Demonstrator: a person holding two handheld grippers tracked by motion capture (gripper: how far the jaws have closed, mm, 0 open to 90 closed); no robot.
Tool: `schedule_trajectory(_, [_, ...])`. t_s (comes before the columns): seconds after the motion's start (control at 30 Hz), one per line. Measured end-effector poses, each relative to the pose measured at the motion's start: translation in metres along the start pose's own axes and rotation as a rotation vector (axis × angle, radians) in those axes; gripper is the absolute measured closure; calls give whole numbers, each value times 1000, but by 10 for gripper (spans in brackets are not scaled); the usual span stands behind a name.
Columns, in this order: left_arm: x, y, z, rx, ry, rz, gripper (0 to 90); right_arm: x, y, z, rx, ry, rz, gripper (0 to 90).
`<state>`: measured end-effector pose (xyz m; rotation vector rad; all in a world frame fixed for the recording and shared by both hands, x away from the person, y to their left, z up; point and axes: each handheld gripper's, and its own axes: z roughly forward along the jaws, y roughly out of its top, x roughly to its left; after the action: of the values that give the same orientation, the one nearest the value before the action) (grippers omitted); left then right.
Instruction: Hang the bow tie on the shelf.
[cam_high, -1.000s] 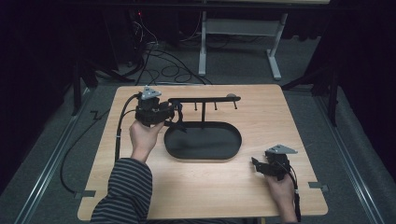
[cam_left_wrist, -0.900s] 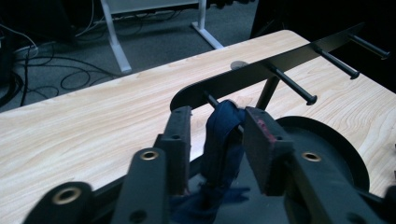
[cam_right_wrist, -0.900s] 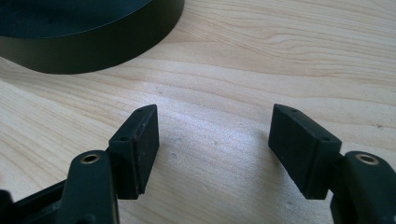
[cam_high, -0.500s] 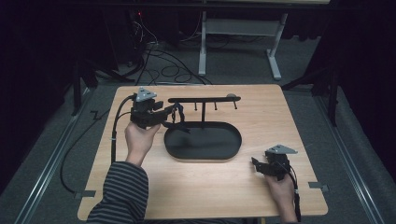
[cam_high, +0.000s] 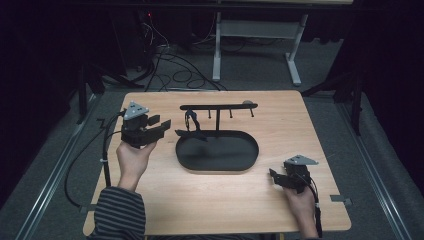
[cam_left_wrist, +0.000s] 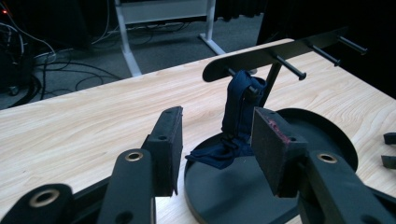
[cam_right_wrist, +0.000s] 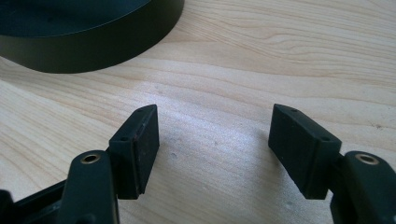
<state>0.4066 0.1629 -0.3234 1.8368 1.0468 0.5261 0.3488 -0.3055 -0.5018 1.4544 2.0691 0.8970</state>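
Left hand-held gripper (cam_left_wrist: 212, 149) agape, empty

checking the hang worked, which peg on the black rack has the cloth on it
The end peg nearest the left gripper: the dark blue cloth strip hangs from it into the black oval tray; the other pegs are bare.

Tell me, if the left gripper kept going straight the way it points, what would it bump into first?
Probably the dark blue cloth hanging from a peg of the black rack. The left gripper, open and empty, points at it, though depth is hard to judge.
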Motion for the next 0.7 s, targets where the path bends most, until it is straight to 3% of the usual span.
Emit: schedule_trajectory(0.7, [7,-19,-25,-21,10,-33,530,0,0,0,0,-1,0,351])
